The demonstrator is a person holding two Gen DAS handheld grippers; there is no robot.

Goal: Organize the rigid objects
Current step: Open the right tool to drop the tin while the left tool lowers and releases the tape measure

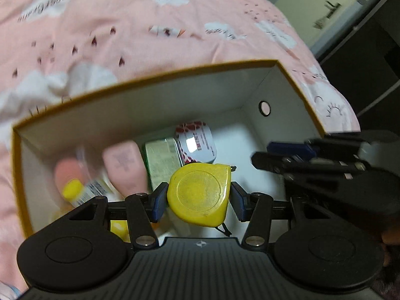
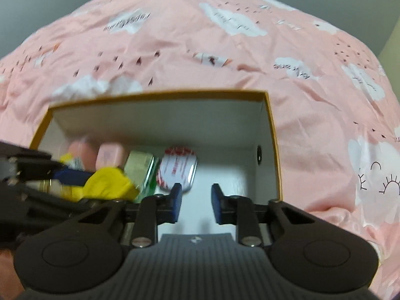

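Note:
A yellow tape measure (image 1: pixel 200 195) sits between the blue pads of my left gripper (image 1: pixel 198 201), which is shut on it above the open cardboard box (image 1: pixel 150 75). In the right wrist view the same tape measure (image 2: pixel 110 183) shows at the left, over the box (image 2: pixel 160 95). My right gripper (image 2: pixel 196 201) hovers over the box's bare white floor, its pads a narrow gap apart with nothing between them. It also shows at the right of the left wrist view, as the right gripper (image 1: pixel 275 155).
Inside the box lie a red-and-white tin (image 1: pixel 197 142), a green tin (image 1: pixel 163 161), a pink case (image 1: pixel 125 165) and a yellow-capped tube (image 1: pixel 82 190). The box stands on a pink bedsheet (image 2: pixel 200 37) with cloud prints. Dark furniture (image 1: pixel 362 62) is at the right.

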